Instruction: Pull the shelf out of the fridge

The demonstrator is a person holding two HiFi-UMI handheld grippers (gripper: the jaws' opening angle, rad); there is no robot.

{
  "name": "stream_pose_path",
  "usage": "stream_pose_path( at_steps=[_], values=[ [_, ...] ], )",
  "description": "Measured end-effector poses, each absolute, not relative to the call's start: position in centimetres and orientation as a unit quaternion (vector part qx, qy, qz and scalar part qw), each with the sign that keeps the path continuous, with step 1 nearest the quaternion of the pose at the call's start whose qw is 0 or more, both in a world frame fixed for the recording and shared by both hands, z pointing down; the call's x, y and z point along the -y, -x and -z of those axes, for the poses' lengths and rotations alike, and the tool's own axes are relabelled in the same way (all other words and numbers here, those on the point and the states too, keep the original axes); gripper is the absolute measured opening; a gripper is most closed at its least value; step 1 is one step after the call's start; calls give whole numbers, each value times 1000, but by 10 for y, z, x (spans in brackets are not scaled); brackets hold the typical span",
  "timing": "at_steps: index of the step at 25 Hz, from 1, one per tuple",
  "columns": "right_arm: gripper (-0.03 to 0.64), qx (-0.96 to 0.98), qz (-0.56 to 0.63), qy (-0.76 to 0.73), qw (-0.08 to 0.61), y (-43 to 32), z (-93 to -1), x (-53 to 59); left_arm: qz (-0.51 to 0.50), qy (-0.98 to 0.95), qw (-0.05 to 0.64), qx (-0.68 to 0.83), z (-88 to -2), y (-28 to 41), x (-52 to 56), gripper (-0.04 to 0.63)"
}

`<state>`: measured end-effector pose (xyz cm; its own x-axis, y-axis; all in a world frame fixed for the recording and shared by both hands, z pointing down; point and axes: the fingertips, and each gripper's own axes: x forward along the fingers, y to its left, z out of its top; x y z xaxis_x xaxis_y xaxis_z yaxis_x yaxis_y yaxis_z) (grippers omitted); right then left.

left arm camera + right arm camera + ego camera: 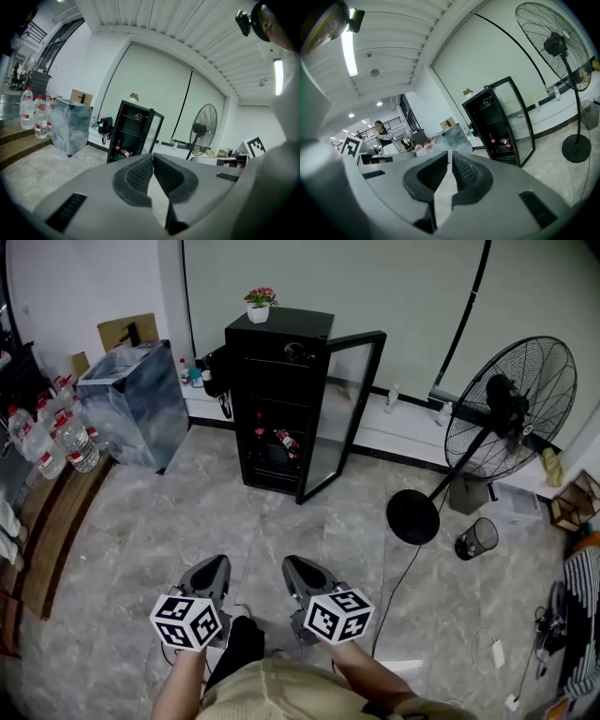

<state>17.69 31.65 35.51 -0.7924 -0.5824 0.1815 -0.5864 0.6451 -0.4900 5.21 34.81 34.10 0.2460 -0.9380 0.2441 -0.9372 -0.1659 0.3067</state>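
Bare floor (281, 531) runs clear to the fridge (277, 399); its open door (342, 413) juts out rightward.

Grey marble floor (141, 521) with black fridge (277, 362), standing fan (509, 407), mesh bin (476, 539).

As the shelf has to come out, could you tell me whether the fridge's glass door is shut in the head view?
No, the glass door stands swung wide open at the right side of the black fridge.
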Motion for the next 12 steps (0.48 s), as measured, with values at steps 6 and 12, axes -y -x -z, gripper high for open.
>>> stream_pose_path(
  at_steps=[6,12],
  values=[
    [72,901,-287,-326,1,-172,-365,-287,-2,-777,215,592,-357,-50,-304,15],
    [116,888,-304,-345,-4,-148,-377,-235,-17,-789,220,573,-371,-30,-244,15]
  ],
)
